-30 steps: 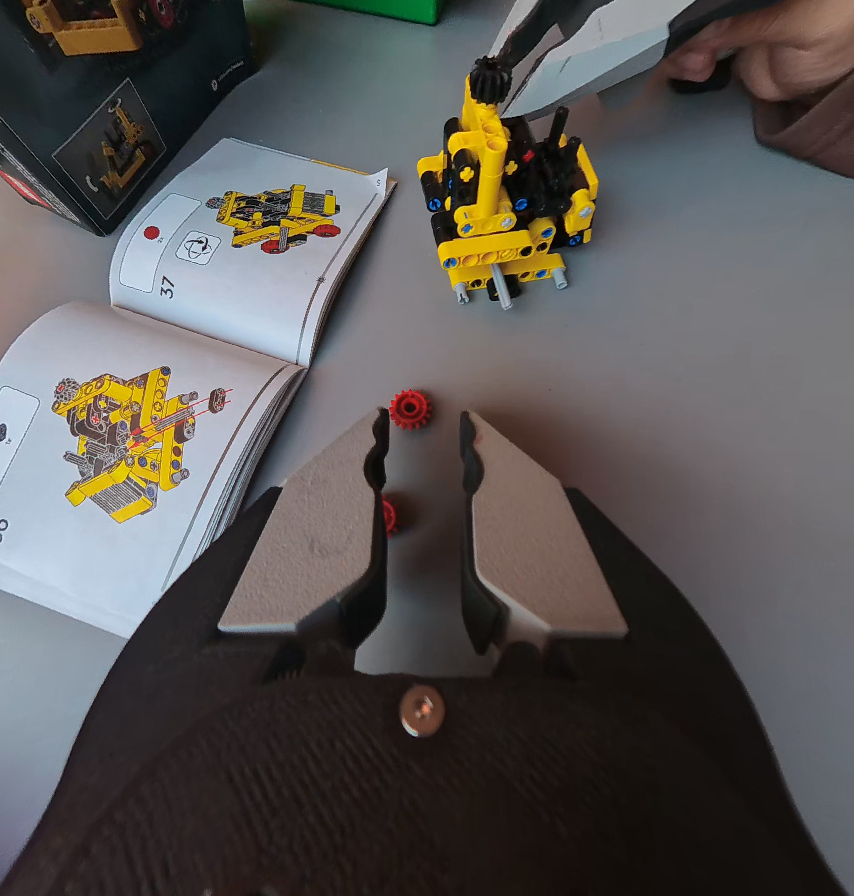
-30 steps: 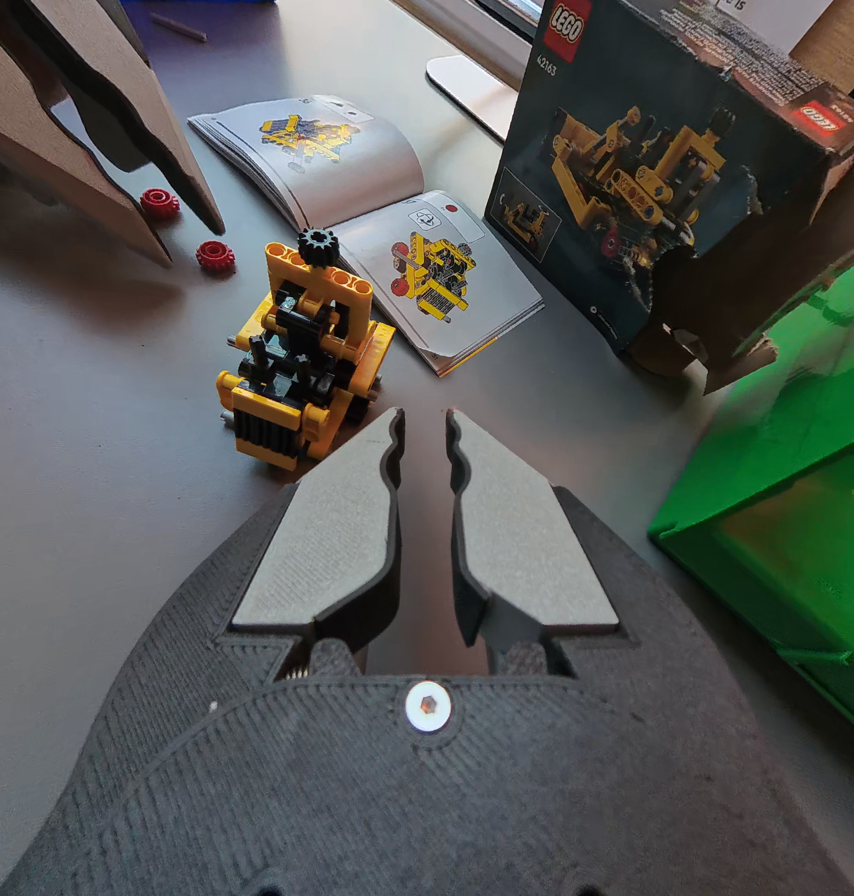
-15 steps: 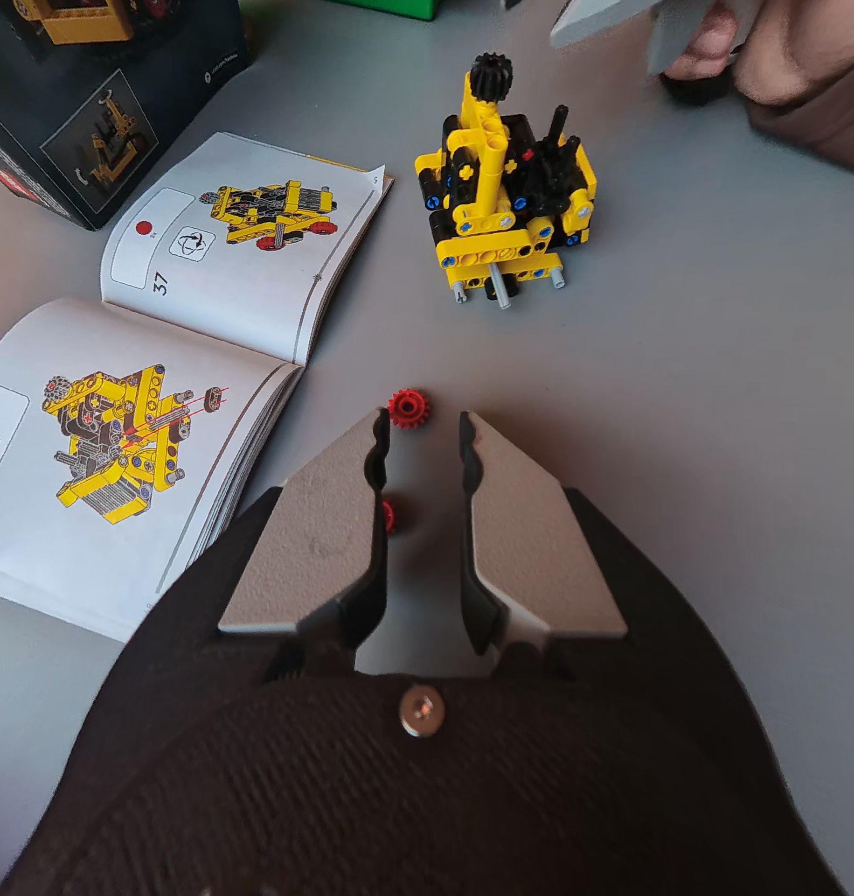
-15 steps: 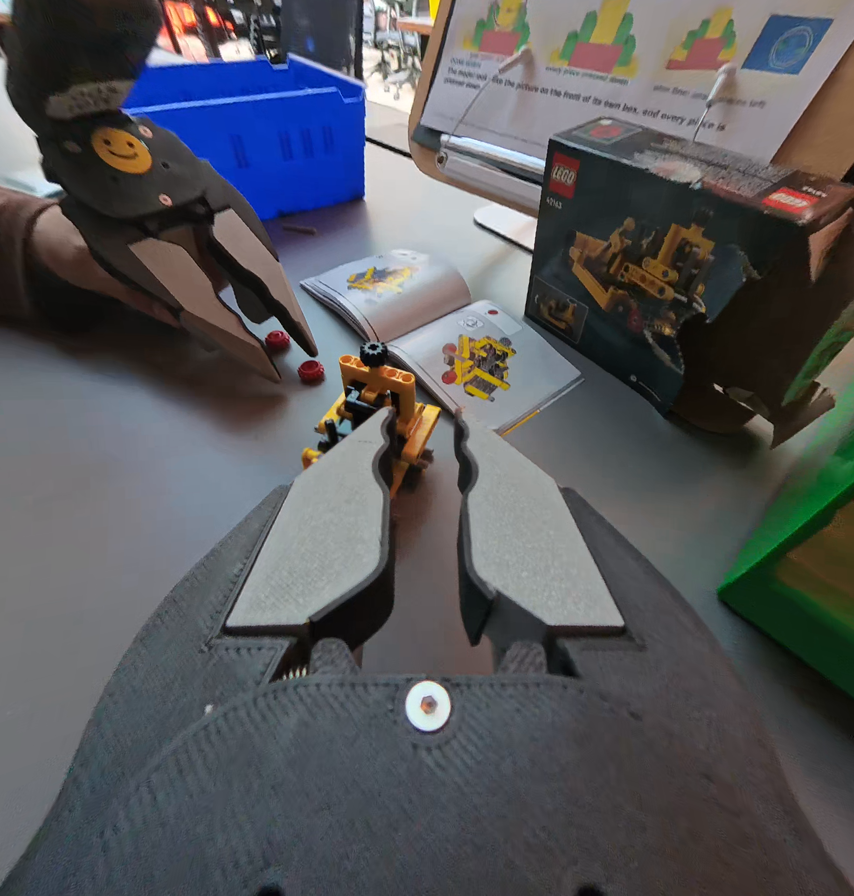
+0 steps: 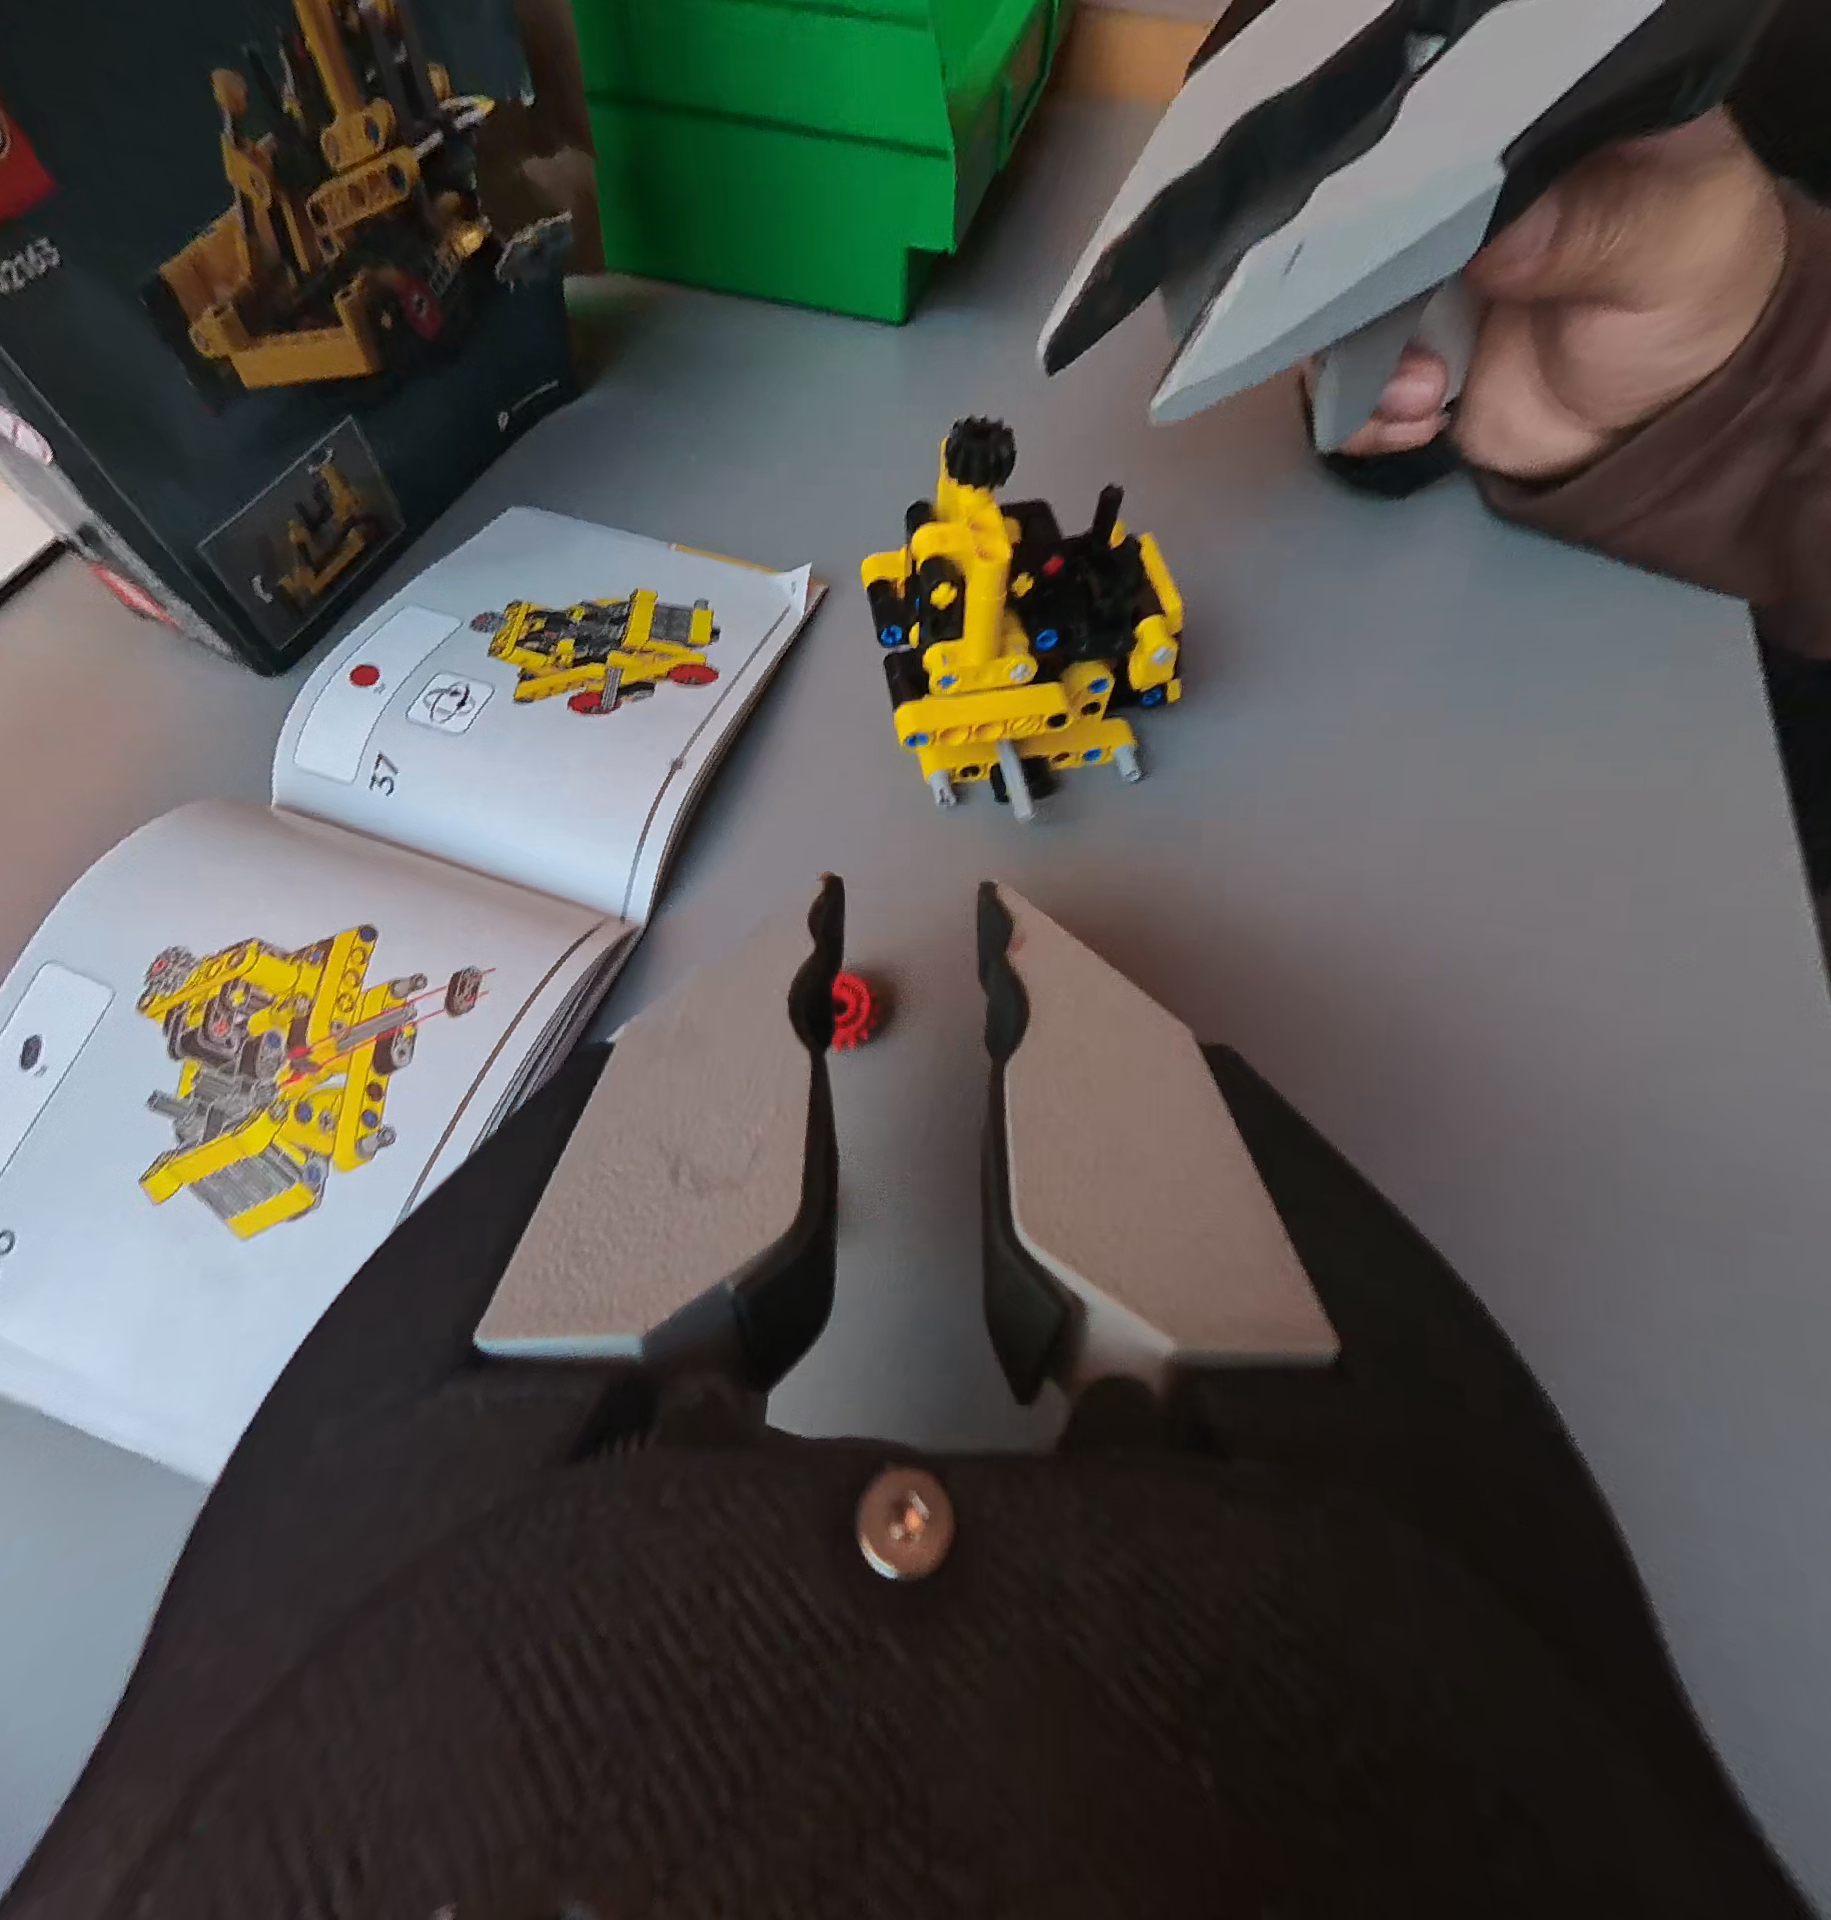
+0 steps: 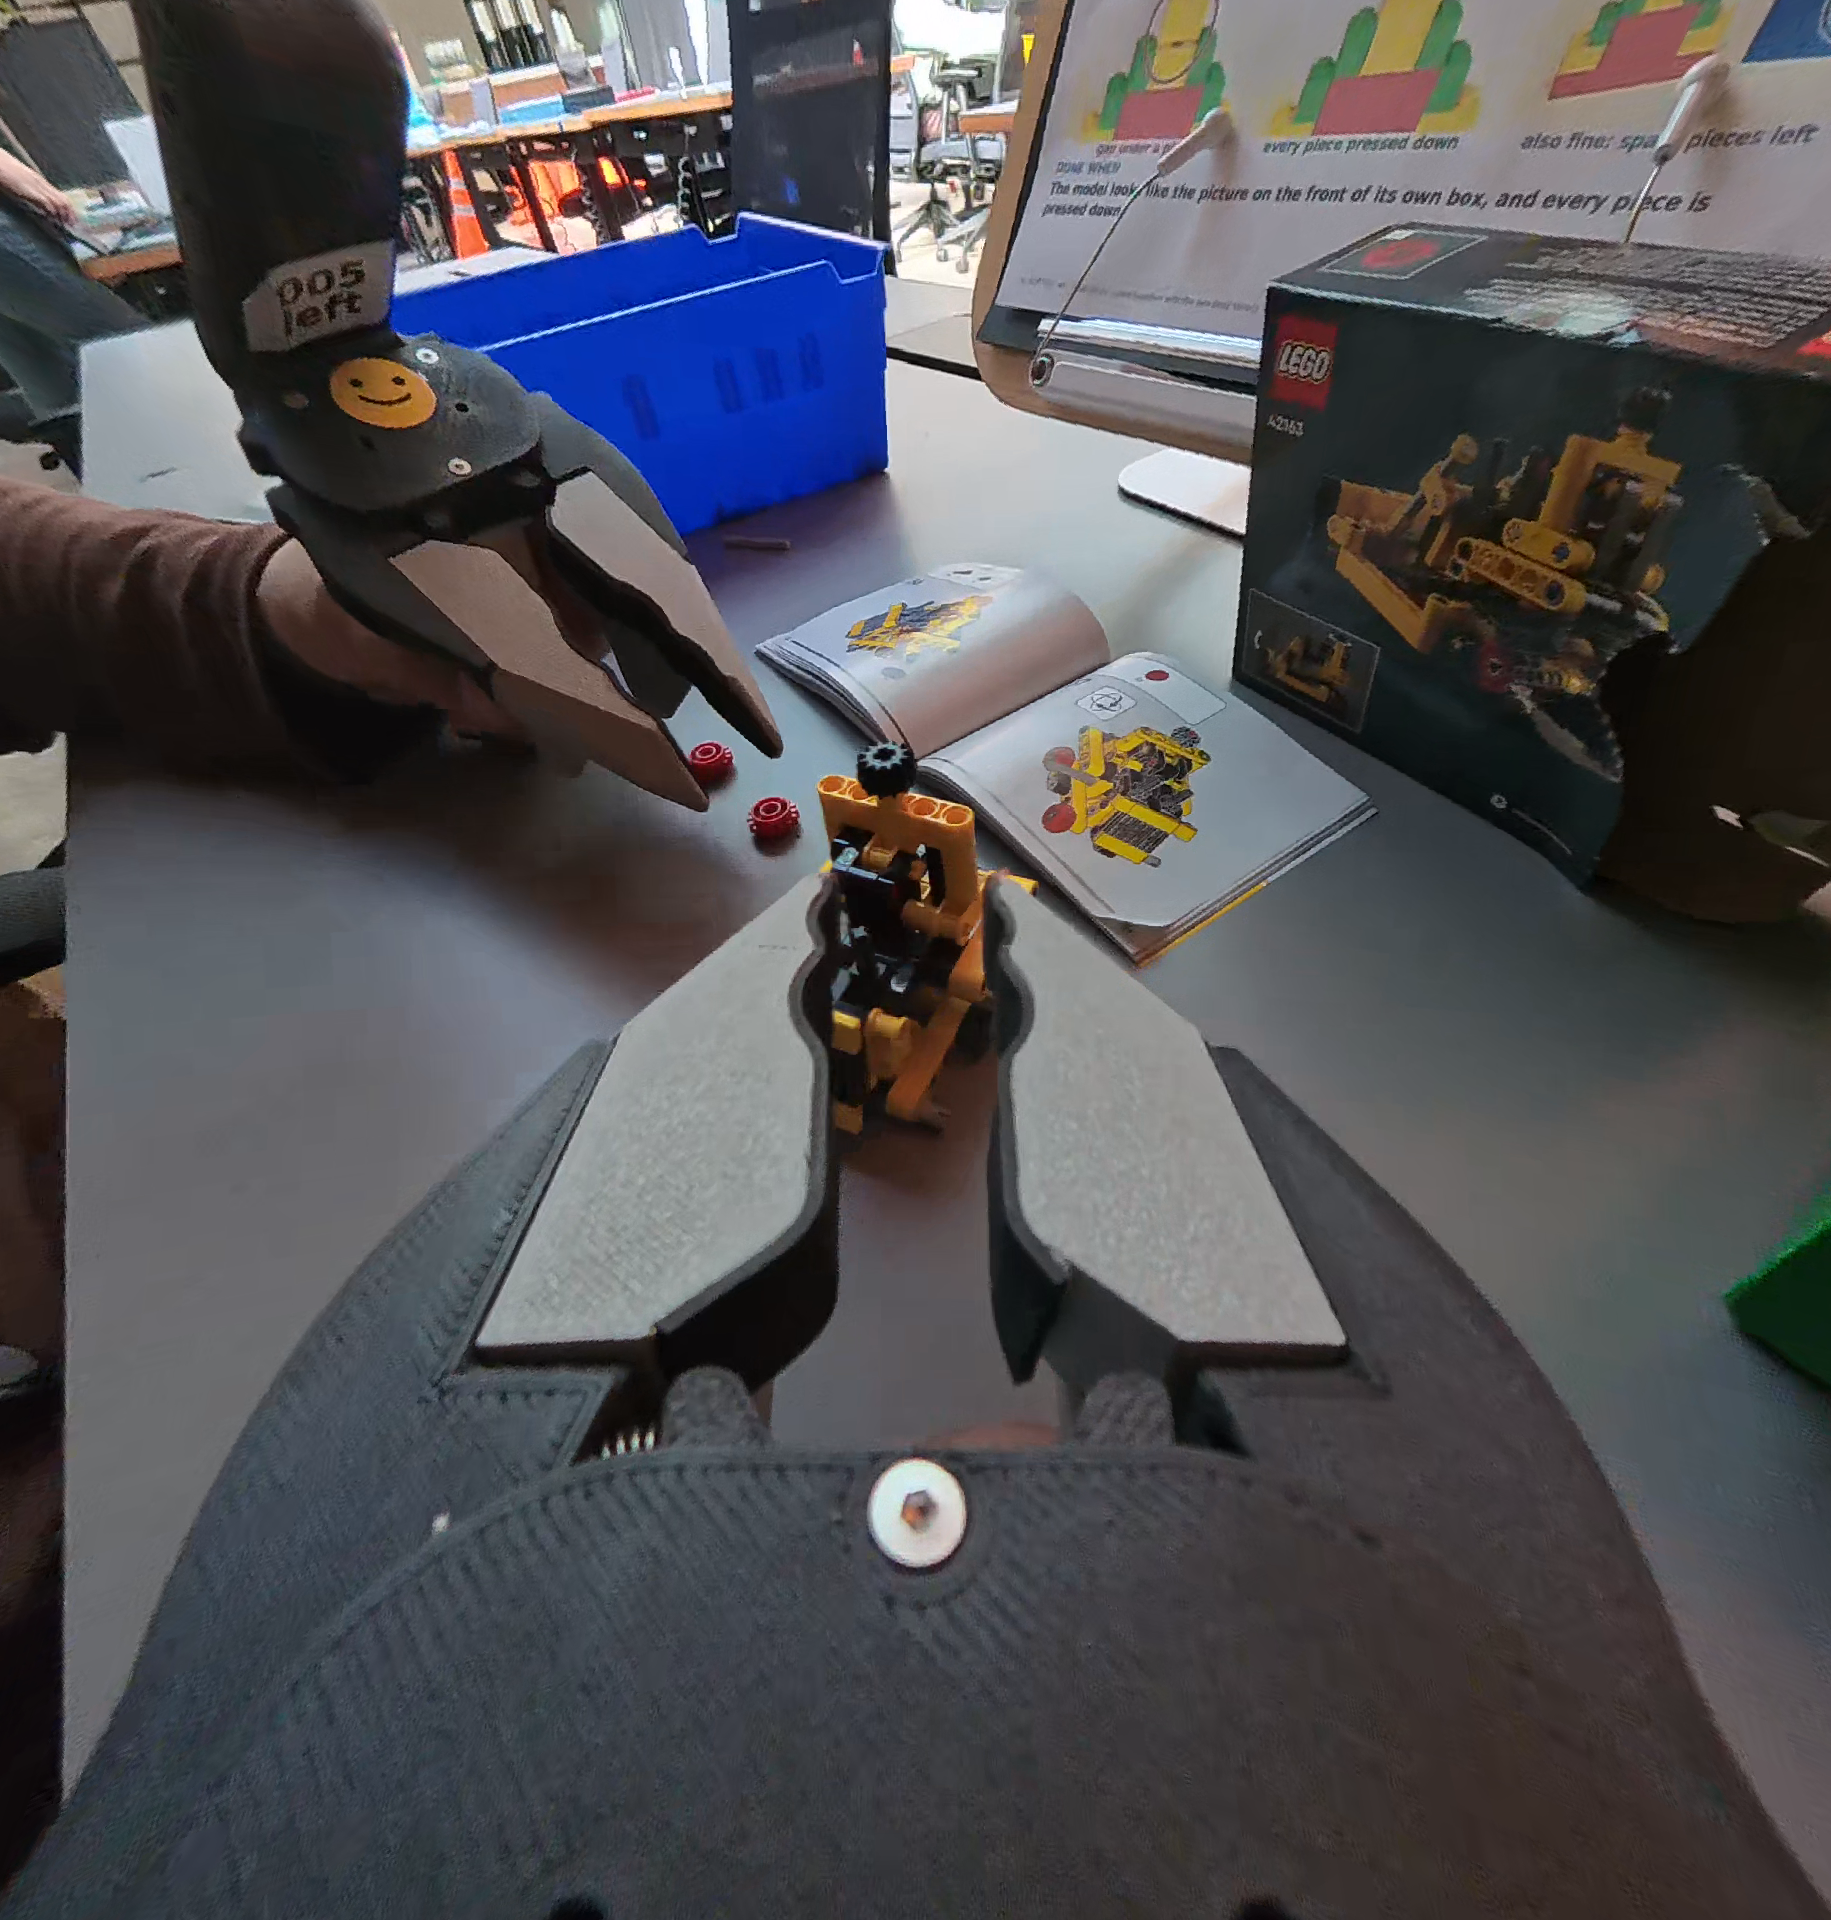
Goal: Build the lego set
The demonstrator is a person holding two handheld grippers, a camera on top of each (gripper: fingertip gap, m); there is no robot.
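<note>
Straddling one red gear (image 5: 853, 1013) on the tabletop (image 5: 1410, 987), my left fingers (image 5: 909, 914) stand apart, ready to pinch it. My right fingers (image 6: 906, 914), also apart, frame the yellow model (image 6: 906, 914) to steady it.

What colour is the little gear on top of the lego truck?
Black. The gear tops the yellow model; the left wrist view shows it best.

Left tongs (image 5: 906, 904) parted, right tongs (image 6: 906, 904) parted, both angled downward
</note>
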